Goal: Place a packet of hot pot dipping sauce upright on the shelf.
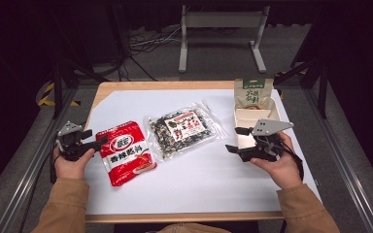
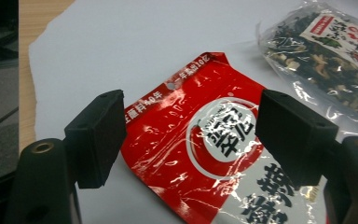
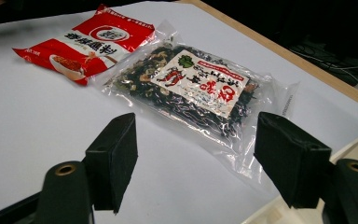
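1. A red seasoning packet [image 1: 125, 152] lies flat on the white sheet [image 1: 204, 179] covering the table; this packet serves as the landmark for everything below.
2. The left gripper [image 1: 98, 141], held in the person's left hand [image 1: 70, 164], sits at the packet's left edge, its tips reaching the upper left corner. In the left gripper view its jaws stand wide apart over the packet [image 2: 214, 154], gripping nothing.
3. A clear bag of dark dried mix [image 1: 184, 128] lies just right of the packet, close beside it on the sheet.
4. The right gripper [image 1: 235, 141], in the person's right hand [image 1: 281, 167], hovers well to the packet's right, beyond the clear bag. Its jaws are spread and empty, pointed toward the bag [image 3: 191, 93].
5. A white tray [image 1: 252, 119] stands farthest right of the packet, a green pouch [image 1: 253, 92] upright at its far end.
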